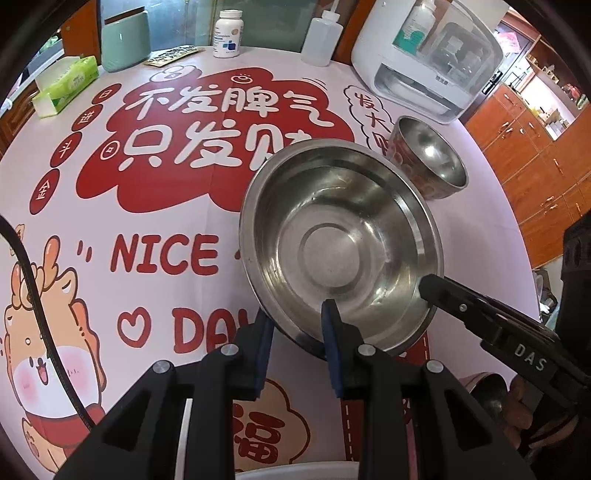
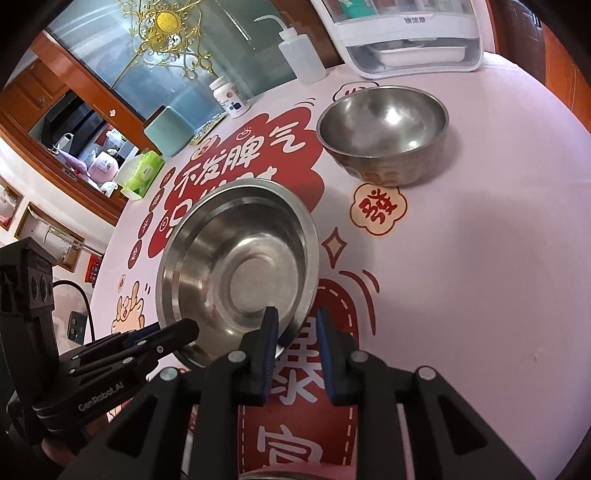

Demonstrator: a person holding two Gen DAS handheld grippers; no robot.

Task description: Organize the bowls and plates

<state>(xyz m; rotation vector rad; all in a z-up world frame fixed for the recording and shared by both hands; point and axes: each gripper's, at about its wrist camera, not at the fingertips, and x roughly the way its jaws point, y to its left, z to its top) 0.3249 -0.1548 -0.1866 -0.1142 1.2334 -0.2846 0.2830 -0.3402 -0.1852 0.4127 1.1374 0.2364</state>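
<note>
Left tool (image 1: 295,325): my pads are clamped on the near rim of the wide steel bowl (image 1: 340,243), one pad outside the wall, one inside.
Wide steel bowl: near the middle of the desk (image 1: 147,229), tilted, its far rim up toward 12 o'clock in the left view; empty, interior bright.
Right tool (image 2: 297,328): my pads stand apart astride the same bowl's rim at its 5 o'clock in the right view; the inner pad lies close to the wall, the outer pad clear of it. No grip.
Patterned bowl (image 2: 384,133): upright on the desk at 1 o'clock from the wide bowl, apart from it, empty.
Desk cover: pink, red printed lettering.
Far edge, left to right: tissue box (image 1: 66,81), green canister (image 1: 123,40), pill bottle (image 1: 228,33), squeeze bottle (image 1: 323,38), white appliance (image 1: 428,62).
</note>
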